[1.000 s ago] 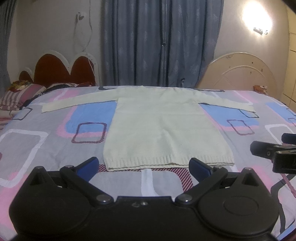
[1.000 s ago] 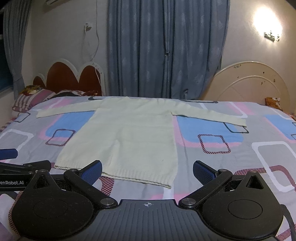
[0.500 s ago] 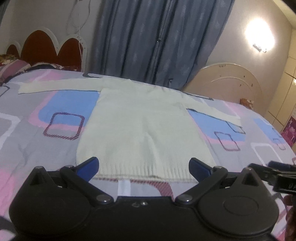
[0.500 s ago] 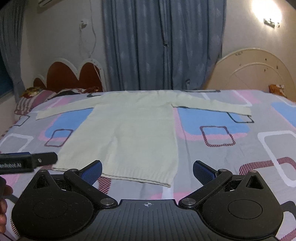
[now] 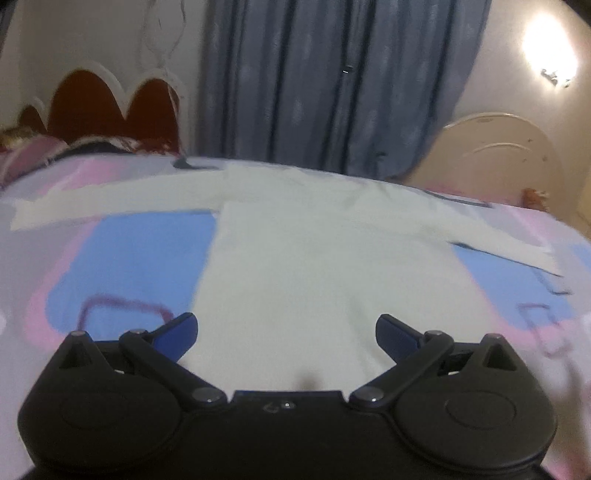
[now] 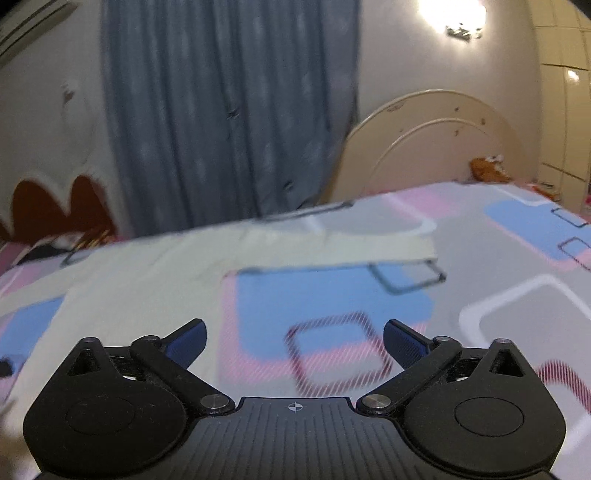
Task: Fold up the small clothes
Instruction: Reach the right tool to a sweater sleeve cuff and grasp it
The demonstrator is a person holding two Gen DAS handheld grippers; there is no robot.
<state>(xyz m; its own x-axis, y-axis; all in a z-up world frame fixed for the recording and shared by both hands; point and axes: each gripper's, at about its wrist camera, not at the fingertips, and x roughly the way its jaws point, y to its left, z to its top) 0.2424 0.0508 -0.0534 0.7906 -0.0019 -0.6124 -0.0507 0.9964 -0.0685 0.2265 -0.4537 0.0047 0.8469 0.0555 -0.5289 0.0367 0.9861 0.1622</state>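
A cream knit sweater (image 5: 314,258) lies flat on the bed, sleeves spread to both sides. My left gripper (image 5: 286,334) hovers open over the sweater's body, nothing between its blue fingers (image 5: 177,332). In the right wrist view the sweater (image 6: 140,284) sits to the left, its right sleeve (image 6: 351,247) reaching across the upper middle. My right gripper (image 6: 295,339) is over the bedsheet to the right of the sweater's body, short of the sleeve; its jaws are closing but still wide apart and hold nothing. Both views are motion-blurred.
The bedsheet (image 6: 498,295) is grey with pink and blue squares. A red scalloped headboard (image 5: 107,110) and pillows stand at the left, a cream footboard (image 5: 498,158) at the right, blue curtains (image 5: 332,81) behind. A wall lamp (image 6: 454,14) glows upper right.
Both grippers have moved forward over the bed. The left now hangs above the sweater's body past the hem; the right swung rightward toward the right sleeve and tilted. Each gripper has left the other's view.
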